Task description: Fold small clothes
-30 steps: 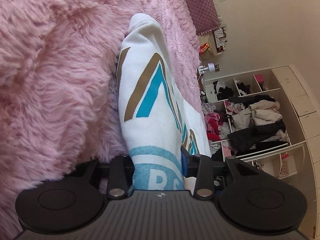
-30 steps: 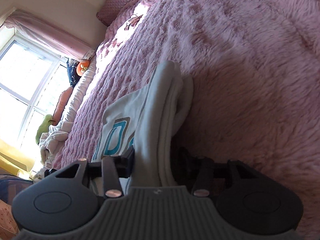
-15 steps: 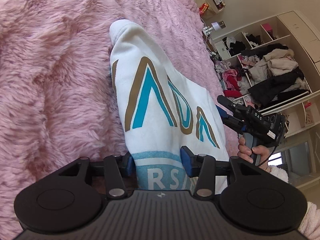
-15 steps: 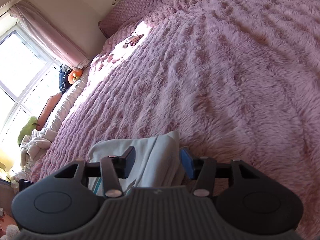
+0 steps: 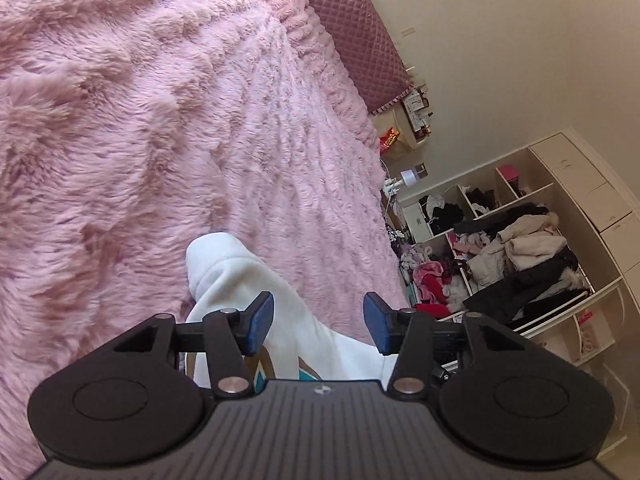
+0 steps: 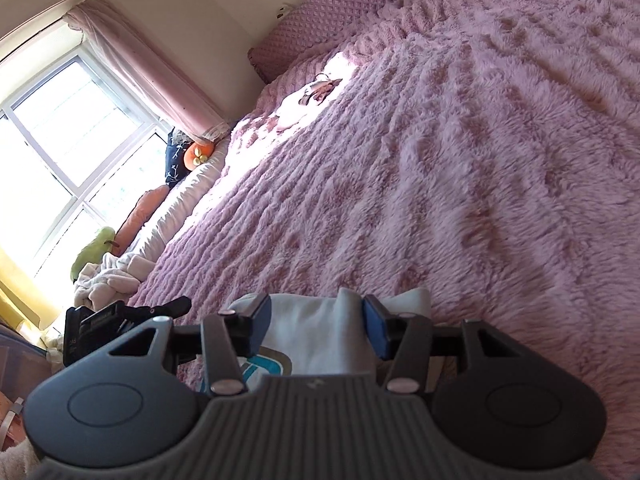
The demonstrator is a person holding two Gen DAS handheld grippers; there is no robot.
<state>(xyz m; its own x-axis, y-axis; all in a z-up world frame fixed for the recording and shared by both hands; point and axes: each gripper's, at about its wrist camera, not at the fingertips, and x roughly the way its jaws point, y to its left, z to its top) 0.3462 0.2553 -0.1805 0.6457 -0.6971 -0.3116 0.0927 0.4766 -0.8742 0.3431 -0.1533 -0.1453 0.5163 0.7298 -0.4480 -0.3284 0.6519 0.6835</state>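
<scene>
Covering nearly the whole field of both wrist views, a shaggy pink bedspread [image 5: 160,128] forms the working surface; it runs back to a quilted mauve headboard [image 5: 352,36] set against a cream wall [image 5: 500,60].

To the right in the left wrist view stands a white open shelving unit [image 5: 560,240], its compartments stuffed with unsorted dark, beige and pink clothing [image 5: 516,264]. In the right wrist view a bright window [image 6: 52,148] with a pink curtain [image 6: 148,72] occupies the upper left, with cushions and soft toys [image 6: 196,154] along the sill side of the bed and a crumpled pale blanket [image 6: 108,280] below them.

The task item, a small white garment [image 5: 256,280] printed in teal and tan, lies folded on the bedspread at the near edge, directly below both grippers. Its rounded folded end points away from the left wrist camera; in the right wrist view layered folded edges show at its far end.

The left gripper [image 5: 319,322] hovers above the garment with its jaws opening; the blue pads [image 5: 260,320] stand clear of the cloth, which lies beneath the gap, not pinched. The right gripper [image 6: 318,324] is likewise released: its pads [image 6: 374,326] are spread, the cloth visible between and below them, with no visible squeeze. The left gripper's body also appears at the lower left of the right wrist view.
</scene>
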